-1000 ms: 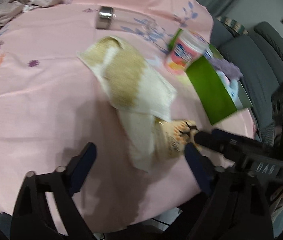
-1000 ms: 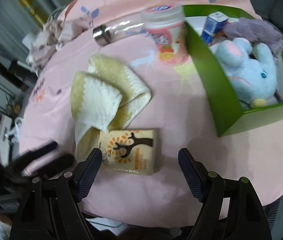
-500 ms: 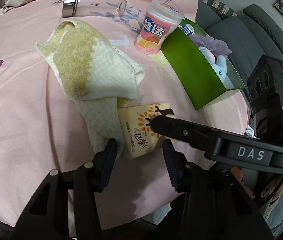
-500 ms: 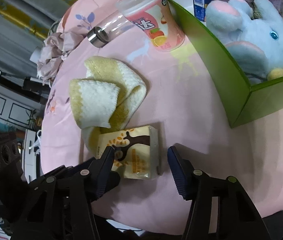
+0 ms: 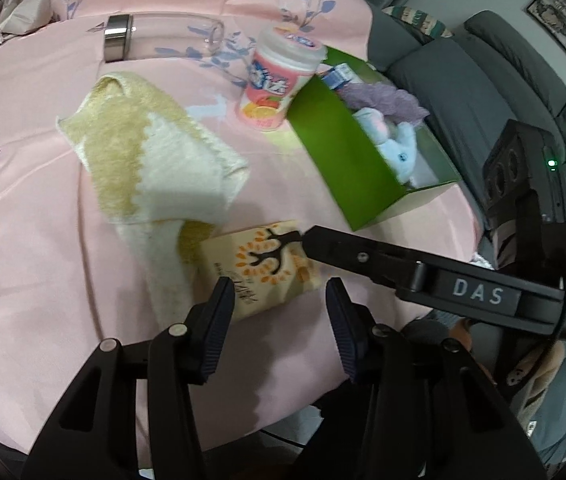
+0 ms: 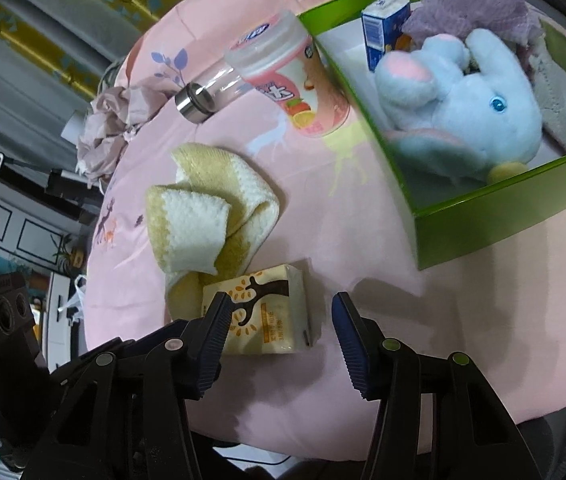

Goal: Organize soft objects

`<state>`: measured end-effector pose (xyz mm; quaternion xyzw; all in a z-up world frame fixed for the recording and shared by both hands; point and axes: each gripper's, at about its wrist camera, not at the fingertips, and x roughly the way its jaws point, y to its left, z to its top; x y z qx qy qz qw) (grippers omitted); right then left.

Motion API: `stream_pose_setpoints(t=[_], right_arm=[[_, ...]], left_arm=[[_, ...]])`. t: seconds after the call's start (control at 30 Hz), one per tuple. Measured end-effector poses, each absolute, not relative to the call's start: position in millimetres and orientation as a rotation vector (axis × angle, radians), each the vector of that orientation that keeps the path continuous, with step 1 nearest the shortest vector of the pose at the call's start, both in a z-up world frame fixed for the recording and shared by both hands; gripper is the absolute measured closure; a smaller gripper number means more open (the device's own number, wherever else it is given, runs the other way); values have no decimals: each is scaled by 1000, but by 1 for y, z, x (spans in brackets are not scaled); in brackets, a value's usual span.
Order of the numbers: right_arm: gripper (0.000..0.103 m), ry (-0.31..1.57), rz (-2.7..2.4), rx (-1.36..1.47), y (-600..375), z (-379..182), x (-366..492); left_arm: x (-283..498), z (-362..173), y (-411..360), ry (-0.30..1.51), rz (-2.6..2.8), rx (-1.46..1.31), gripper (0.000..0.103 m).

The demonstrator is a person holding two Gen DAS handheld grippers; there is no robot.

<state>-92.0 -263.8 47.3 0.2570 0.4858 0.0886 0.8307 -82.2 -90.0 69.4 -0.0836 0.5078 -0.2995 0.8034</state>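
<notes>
A cream tissue pack (image 5: pixel 263 268) with a tree print lies on the pink cloth, partly on the yellow-and-white towel (image 5: pixel 155 160). My left gripper (image 5: pixel 279 312) is open, its jaws standing either side of the pack's near end. My right gripper (image 6: pixel 279 328) is open too, straddling the same pack (image 6: pixel 263 312); one of its fingers (image 5: pixel 347 252) lies across the pack's right edge in the left view. The towel (image 6: pixel 211 220) sits folded behind the pack. The green box (image 6: pixel 479 216) holds a blue plush elephant (image 6: pixel 463 104), a purple fluffy item (image 6: pixel 479 8) and a small carton (image 6: pixel 383 32).
A pink cup (image 5: pixel 279 76) stands by the box's far corner. A clear bottle with a metal cap (image 5: pixel 155 36) lies behind the towel. Crumpled cloth (image 6: pixel 111 120) is at the far table edge. A grey sofa (image 5: pixel 463 80) is beyond the box. The table edge is close below both grippers.
Both grippers have moved in closer over the tissue pack, and both have narrowed from a wide opening a second ago. The pack and towel have not moved.
</notes>
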Motion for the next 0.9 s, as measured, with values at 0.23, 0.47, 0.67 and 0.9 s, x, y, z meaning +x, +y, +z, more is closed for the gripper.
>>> stream_pose_setpoints(t=[0.23, 0.47, 0.67, 0.9], right_arm=[[48, 1034, 200, 546, -264, 47, -92], [48, 1056, 209, 539, -259, 41, -87], [48, 1079, 225, 536, -252, 34, -83], [48, 1103, 248, 538, -247, 24, -79]], left_arm=[[-78, 60, -94, 1117, -641, -204, 56], [-76, 59, -80, 1103, -597, -206, 56], [-74, 49, -79, 1135, -585, -198, 56], [-75, 41, -92, 1163, -608, -176, 58]])
